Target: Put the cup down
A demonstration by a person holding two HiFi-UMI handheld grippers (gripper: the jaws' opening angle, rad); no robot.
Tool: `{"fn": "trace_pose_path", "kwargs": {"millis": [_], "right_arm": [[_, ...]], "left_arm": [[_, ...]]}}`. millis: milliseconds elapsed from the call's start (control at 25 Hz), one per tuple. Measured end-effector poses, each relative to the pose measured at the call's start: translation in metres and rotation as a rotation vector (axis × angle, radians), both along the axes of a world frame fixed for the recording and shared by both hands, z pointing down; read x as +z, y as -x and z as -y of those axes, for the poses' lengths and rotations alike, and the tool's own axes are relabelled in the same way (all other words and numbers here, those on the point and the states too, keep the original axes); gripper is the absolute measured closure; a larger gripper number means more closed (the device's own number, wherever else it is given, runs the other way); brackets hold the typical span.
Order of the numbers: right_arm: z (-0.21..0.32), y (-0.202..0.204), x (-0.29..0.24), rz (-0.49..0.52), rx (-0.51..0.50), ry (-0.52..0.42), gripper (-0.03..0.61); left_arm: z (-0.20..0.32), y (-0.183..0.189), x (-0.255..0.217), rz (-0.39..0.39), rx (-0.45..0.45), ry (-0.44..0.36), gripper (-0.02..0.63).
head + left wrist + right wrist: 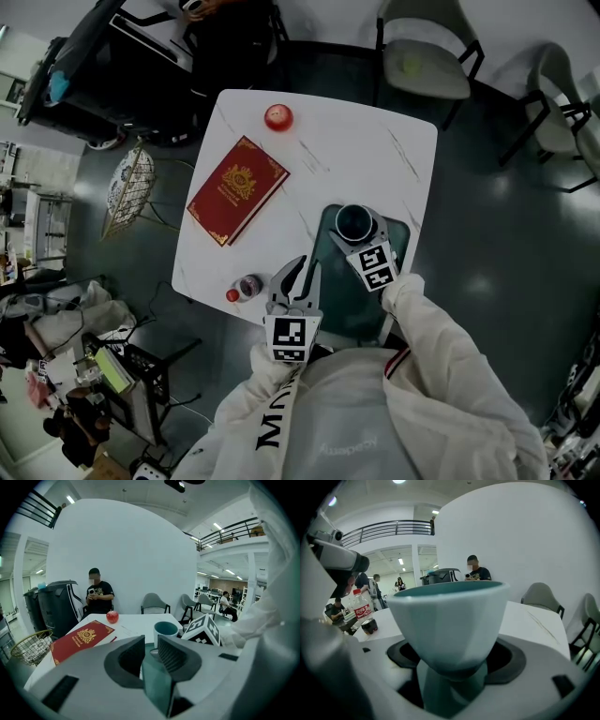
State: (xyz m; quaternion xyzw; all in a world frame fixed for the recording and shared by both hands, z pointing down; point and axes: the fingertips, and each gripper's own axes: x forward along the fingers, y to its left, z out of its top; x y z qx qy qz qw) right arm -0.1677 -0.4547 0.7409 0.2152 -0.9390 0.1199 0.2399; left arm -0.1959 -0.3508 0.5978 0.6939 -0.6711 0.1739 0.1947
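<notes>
A pale teal cup sits between the jaws of my right gripper, which is shut on its lower part. It hangs over or on a dark teal mat at the table's near right; I cannot tell whether its base touches. The left gripper view shows the same cup upright just beyond my jaws. My left gripper is near the table's front edge, left of the mat, open by a narrow gap with nothing in it.
On the white table lie a red book, a red apple at the far side and a small bottle by the front edge. Chairs stand beyond, a wire basket to the left. A person sits behind the table.
</notes>
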Motion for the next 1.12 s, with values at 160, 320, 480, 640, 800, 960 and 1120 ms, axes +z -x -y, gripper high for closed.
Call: {"fn": "trace_pose_path", "kwargs": {"millis": [160,320,480,640,800,960,1120], "right_arm": [[-0.002,-0.003,0.001,-0.018,0.005,0.012,0.206],[-0.004,-0.01,-0.003,-0.032,0.021,0.015,0.204],[-0.006,-0.021,-0.001,-0.065,0.061,0.008,0.204],[-0.017,-0.035,0.002,-0.105,0.094,0.015,0.204],[-0.037,-0.056,0.002,-0.138,0.13,0.0,0.204],[-0.073,-0.076,-0.011,-0.128,0.179,0.029,0.204],[-0.112,-0.094,-0.031,-0.079,0.237,0.052,0.204]], "left_arm": [[-0.01,0.001,-0.001,-0.003,-0.004,-0.003,0.52],[-0.019,0.0,-0.005,-0.003,-0.001,-0.015,0.52],[-0.029,-0.003,-0.013,-0.005,0.006,-0.036,0.52],[-0.051,-0.005,-0.018,-0.002,0.013,-0.047,0.52],[-0.078,-0.004,-0.022,-0.002,0.013,-0.061,0.52],[-0.11,-0.003,-0.031,0.002,0.022,-0.081,0.52],[-0.144,-0.004,-0.044,0.012,0.038,-0.107,0.52]]}}
